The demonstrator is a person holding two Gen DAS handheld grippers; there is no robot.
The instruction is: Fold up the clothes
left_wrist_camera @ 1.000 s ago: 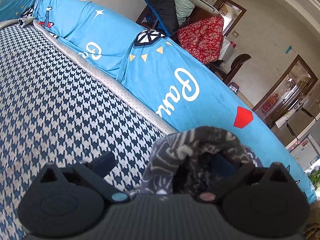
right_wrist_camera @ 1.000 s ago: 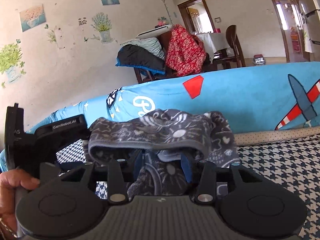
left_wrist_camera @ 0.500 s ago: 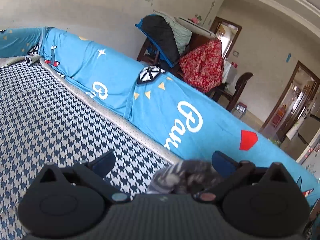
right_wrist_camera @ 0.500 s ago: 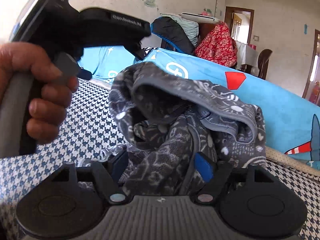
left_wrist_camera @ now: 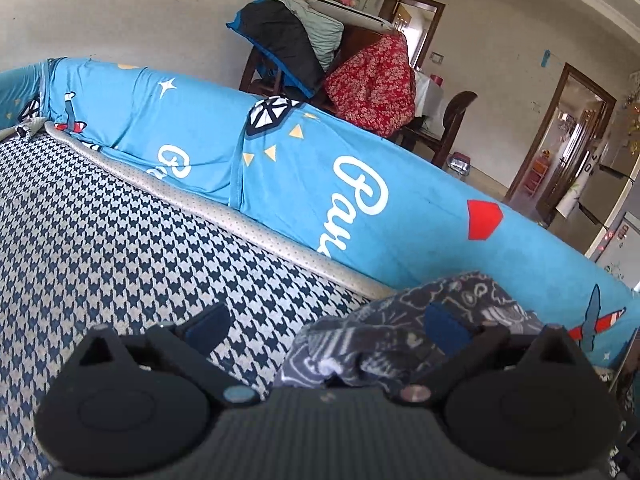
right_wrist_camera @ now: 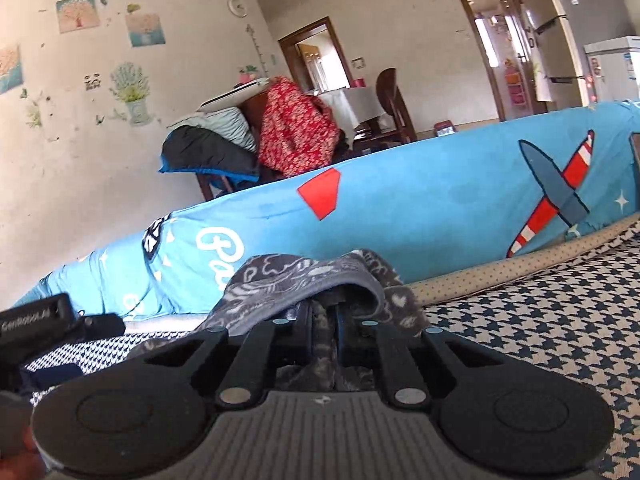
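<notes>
A dark patterned garment (right_wrist_camera: pixel 304 280) is bunched on the houndstooth cover (left_wrist_camera: pixel 100 240), near the blue bolster (left_wrist_camera: pixel 304 176). It is clenched by the right gripper (right_wrist_camera: pixel 323 320), while the left gripper (left_wrist_camera: pixel 326 322) is splayed, empty. A fold seems in hand; next, a free edge should be taken. The garment's outline and edges cannot be made out

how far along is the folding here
Early. Nothing looks folded: the garment lies bunched on the houndstooth cover. In hand: the right gripper is shut on it; the left gripper is open beside it. Spreading and folding remain.
</notes>
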